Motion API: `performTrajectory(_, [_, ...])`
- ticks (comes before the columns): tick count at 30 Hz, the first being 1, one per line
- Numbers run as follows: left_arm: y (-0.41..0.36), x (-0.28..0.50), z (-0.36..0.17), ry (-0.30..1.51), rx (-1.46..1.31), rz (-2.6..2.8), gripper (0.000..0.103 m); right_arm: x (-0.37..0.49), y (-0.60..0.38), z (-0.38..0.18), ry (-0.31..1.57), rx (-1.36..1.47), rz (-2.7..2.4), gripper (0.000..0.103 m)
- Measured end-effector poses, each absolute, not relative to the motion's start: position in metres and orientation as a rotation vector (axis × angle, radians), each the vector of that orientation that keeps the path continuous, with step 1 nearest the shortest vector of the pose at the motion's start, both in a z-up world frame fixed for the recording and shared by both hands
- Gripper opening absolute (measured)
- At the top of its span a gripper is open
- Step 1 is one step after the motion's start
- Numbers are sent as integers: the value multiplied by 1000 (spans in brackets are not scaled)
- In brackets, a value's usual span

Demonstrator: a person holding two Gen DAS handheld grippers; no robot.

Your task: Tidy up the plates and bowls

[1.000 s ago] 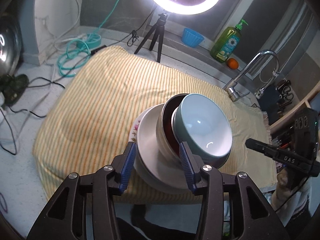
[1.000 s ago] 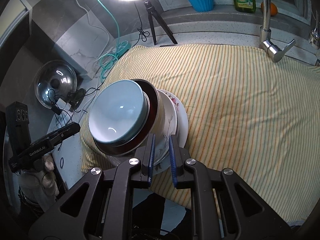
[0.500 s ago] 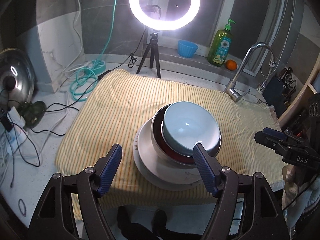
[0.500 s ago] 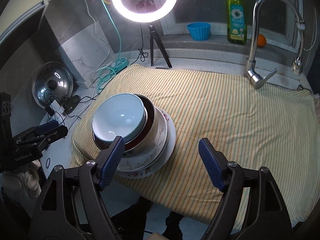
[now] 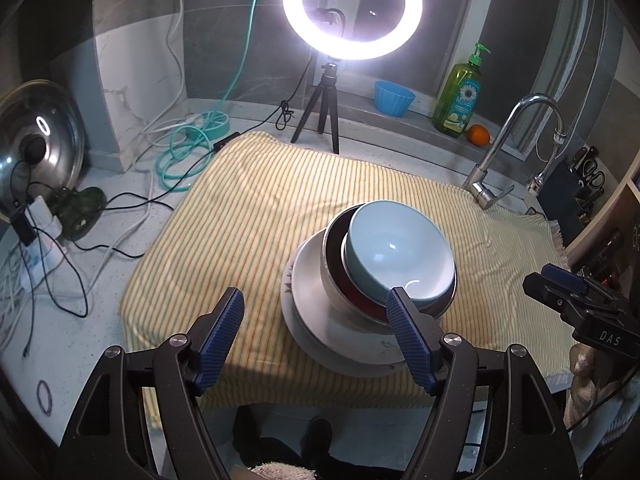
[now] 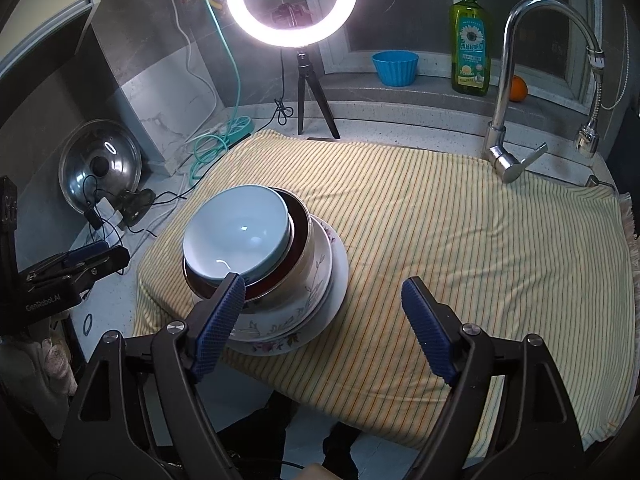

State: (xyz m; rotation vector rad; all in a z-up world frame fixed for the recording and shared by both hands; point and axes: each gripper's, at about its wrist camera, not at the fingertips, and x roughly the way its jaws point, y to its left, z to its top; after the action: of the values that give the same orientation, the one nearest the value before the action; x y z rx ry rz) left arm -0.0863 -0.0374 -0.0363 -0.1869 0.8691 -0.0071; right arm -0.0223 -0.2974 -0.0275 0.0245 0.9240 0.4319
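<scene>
My jaws on both the left gripper (image 5: 316, 334) and right gripper (image 6: 324, 320) have just been opening and stand apart, empty, because the pale-blue ceramic bowl (image 5: 398, 254) sits nested at 12 o'clock atop the stacked plates (image 6: 320, 312) on the yellow striped cloth (image 6: 460, 240).

Glossy ceramic bowl (image 5: 398, 252) on striped woven cloth (image 5: 256, 216); polished metal faucet (image 6: 520, 80).

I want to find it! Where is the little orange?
In both views the orange sits on the back ledge, right of the green soap bottle, behind the faucet.
</scene>
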Motion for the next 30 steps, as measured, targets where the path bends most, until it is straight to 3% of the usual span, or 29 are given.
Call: performTrajectory(30, [-42,-83,-33,862,-164,-27,74,-18,-291,-38,950,24,431,83])
